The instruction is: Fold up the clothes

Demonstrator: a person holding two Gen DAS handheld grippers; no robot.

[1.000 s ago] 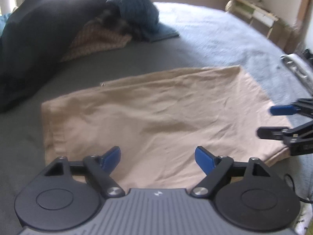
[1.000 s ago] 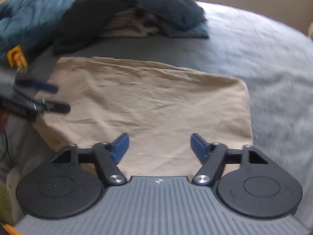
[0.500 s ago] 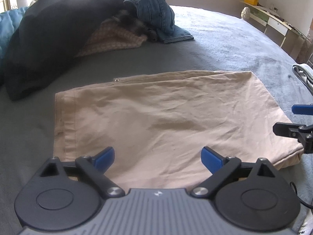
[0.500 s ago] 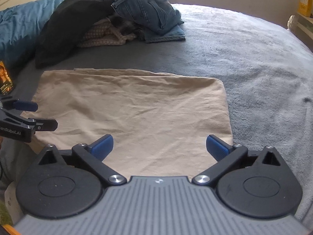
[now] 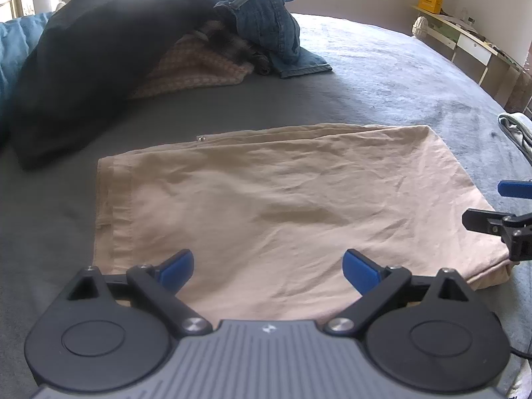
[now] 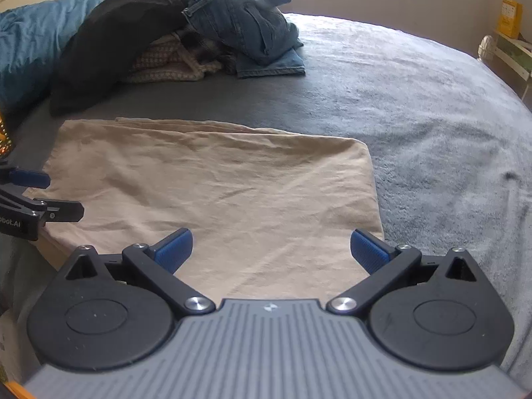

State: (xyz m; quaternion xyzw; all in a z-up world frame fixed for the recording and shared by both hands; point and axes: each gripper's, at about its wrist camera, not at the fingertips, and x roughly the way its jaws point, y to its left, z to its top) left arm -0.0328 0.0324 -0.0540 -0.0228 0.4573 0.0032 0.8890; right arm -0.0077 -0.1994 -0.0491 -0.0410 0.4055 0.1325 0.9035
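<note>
A beige garment (image 5: 272, 206) lies folded flat on the grey bed cover (image 5: 382, 76), its waistband and a small metal snap at the left end. My left gripper (image 5: 268, 267) hovers over its near edge, open, nothing between the blue pads. My right gripper (image 6: 271, 249) hangs over the near right part of the same beige garment (image 6: 216, 186), open and holding nothing. Each gripper shows at the side of the other's view: the right gripper (image 5: 498, 206) at the right edge, the left gripper (image 6: 43, 196) at the left edge.
A pile of clothes sits at the back: a black garment (image 5: 93, 53), a checked knit (image 5: 199, 69) and blue jeans (image 5: 269, 30). A blue duvet (image 6: 30, 43) lies far left. A shelf (image 5: 465, 40) stands along the right wall.
Both grippers' jaws have spread wider. Both views have steadied and tipped a little, so the beige garment sits slightly lower and farther in frame.
</note>
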